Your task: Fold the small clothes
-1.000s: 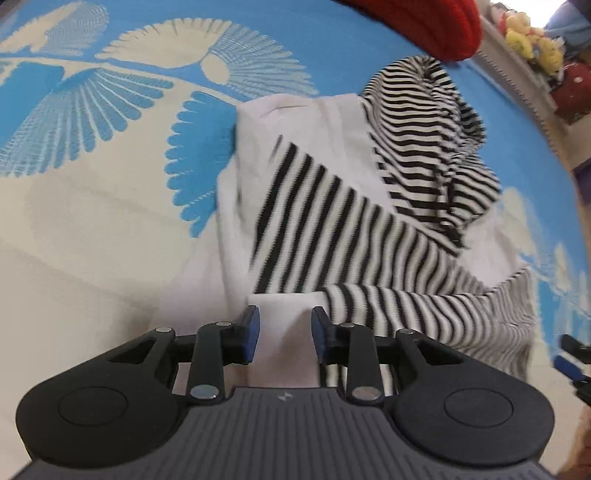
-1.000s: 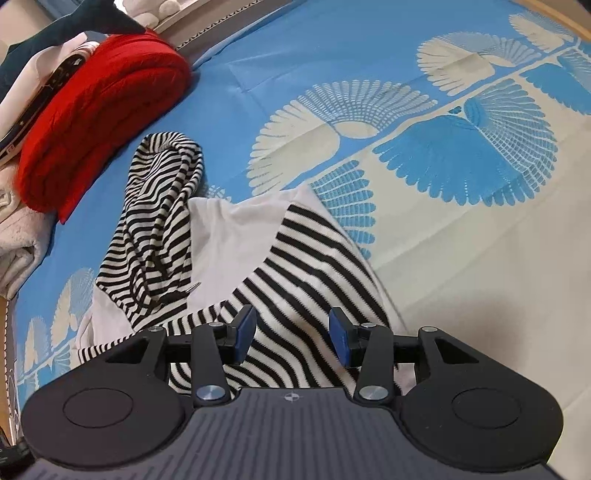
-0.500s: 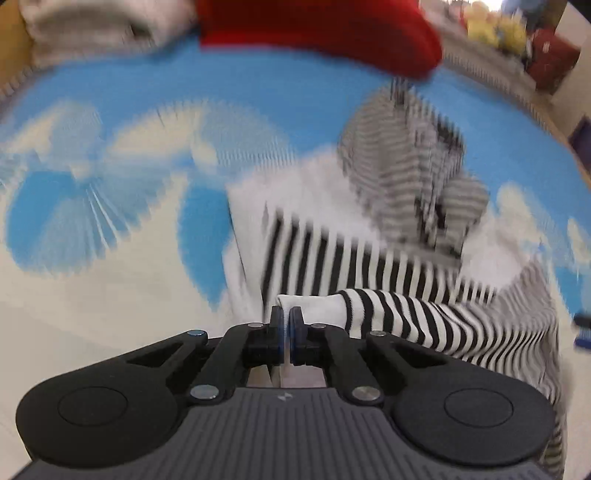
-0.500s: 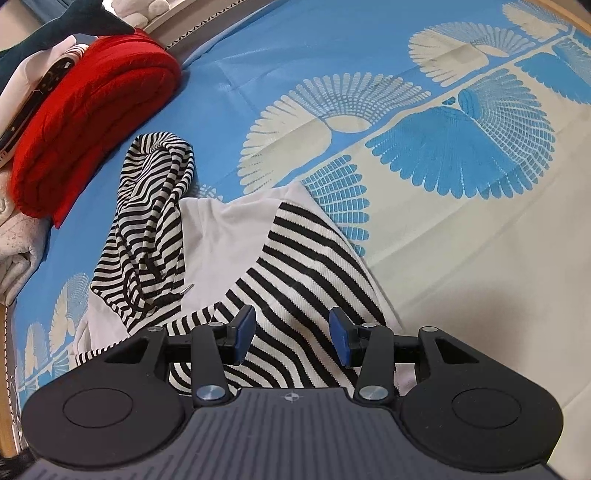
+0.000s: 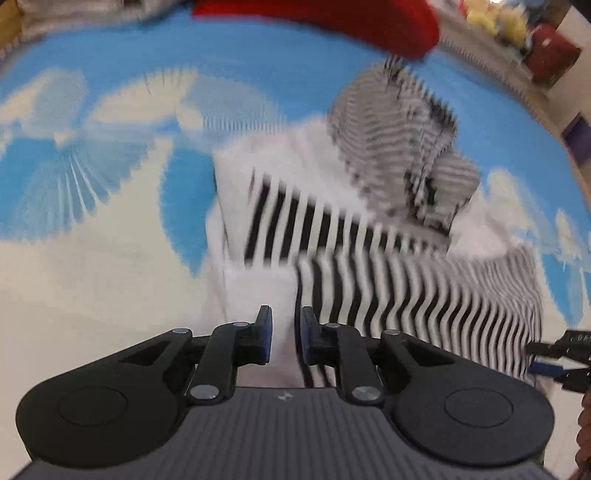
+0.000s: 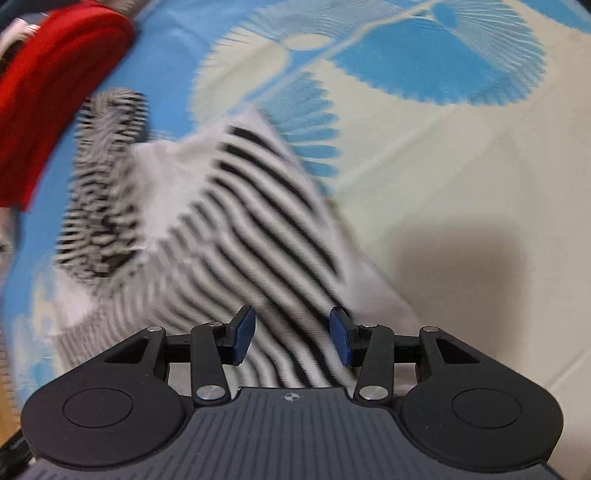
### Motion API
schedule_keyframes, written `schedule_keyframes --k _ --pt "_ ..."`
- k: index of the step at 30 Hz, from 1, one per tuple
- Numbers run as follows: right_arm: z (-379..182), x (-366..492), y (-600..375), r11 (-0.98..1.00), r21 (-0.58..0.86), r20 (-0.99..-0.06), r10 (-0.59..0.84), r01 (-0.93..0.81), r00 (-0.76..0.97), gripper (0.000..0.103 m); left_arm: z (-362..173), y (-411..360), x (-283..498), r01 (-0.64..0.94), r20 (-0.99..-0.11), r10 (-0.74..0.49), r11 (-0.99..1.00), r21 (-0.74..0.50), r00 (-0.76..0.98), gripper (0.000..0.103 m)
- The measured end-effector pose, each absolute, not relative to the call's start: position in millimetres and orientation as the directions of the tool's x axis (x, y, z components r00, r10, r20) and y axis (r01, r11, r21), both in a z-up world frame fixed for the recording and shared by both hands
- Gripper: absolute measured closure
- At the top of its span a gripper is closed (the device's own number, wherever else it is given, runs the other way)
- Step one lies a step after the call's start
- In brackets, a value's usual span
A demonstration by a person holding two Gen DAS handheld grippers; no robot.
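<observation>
In the left wrist view, the left gripper is seen with its two blue-padded fingers parted by a narrow gap. The white sleeve end of one black-and-white striped garment is seen through that gap, running forward from it; whether the pads touch the cloth cannot be told, and nothing is clamped. The garment is spread ahead of the fingers and to their right, on a blue and cream patterned sheet. Its striped hood is bunched at the far end, blurred by motion. Beyond the hood, one red knitted item is seen at the top edge. At the right edge, the tip of the right gripper is visible, beside the garment's striped hem. A few soft toys are made out, blurred, in the far right corner.

In the right wrist view, the right gripper is held wide open, and nothing is gripped. The same striped garment lies directly under and ahead of the two fingers, its striped cloth filling the gap between them. Its hood lies to the far left, near the one red item. The patterned sheet is seen bare to the right of the garment.
</observation>
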State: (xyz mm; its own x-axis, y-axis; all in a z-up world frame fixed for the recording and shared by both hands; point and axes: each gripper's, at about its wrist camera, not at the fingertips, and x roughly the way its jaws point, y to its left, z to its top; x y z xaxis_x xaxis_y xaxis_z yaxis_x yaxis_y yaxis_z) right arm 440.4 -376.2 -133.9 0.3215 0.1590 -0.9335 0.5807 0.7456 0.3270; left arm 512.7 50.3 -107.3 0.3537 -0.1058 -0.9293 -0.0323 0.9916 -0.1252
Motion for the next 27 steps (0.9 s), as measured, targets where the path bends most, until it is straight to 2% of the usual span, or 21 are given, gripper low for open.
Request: schedule_keyframes --k 3,5,7,10,13,15,18,20,21,23,27 --pt "-140 438 -382 0.748 0.282 -0.947 0.116 0.601 0.301 0.064 -131 47 512 -0.036 -0.961 -0.070 0.996 -0.082 0.266 0.082" --pt "-137 437 -382 0.747 0.280 -0.947 0.111 0.603 0.302 0.064 -125 45 512 -0.028 -0.957 -0.072 0.996 -0.083 0.282 0.082" --pt "-132 436 -380 0.757 0.266 -0.946 0.087 0.597 0.312 0.061 -113 44 511 -0.014 -0.940 -0.112 0.992 -0.123 0.324 0.075" --pt "-120 439 -382 0.785 0.210 -0.941 0.001 0.582 0.339 0.060 -118 41 511 -0.003 -0.947 -0.112 0.993 -0.118 0.302 0.072" --pt "-113 440 -383 0.779 0.302 -0.918 0.082 0.549 0.389 0.058 -134 37 508 0.019 -0.966 -0.040 0.999 -0.037 0.255 0.072" --pt "-111 442 -374 0.805 0.340 -0.907 0.145 0.486 0.396 0.051 -129 37 508 0.014 -0.963 -0.045 0.999 -0.043 0.267 0.072" --pt "-124 446 -362 0.843 0.316 -0.930 0.186 0.436 0.316 0.046 -119 37 509 0.023 -0.946 -0.102 0.995 -0.099 0.309 0.069" --pt "-139 443 -365 0.824 0.318 -0.941 0.214 0.469 0.262 0.046 -130 34 510 0.027 -0.964 -0.064 0.998 -0.059 0.259 0.068" --pt "-141 442 -367 0.815 0.322 -0.941 0.221 0.482 0.255 0.046 -135 31 509 0.043 -0.967 -0.035 0.999 -0.024 0.253 0.064" --pt "-134 442 -367 0.812 0.322 -0.939 0.207 0.486 0.275 0.046 -132 28 510 0.054 -0.963 -0.022 0.999 -0.008 0.268 0.064" --pt "-99 442 -361 0.862 0.291 -0.915 0.125 0.415 0.384 0.045 -99 31 511 0.043 -0.918 -0.074 0.997 -0.063 0.390 0.064"
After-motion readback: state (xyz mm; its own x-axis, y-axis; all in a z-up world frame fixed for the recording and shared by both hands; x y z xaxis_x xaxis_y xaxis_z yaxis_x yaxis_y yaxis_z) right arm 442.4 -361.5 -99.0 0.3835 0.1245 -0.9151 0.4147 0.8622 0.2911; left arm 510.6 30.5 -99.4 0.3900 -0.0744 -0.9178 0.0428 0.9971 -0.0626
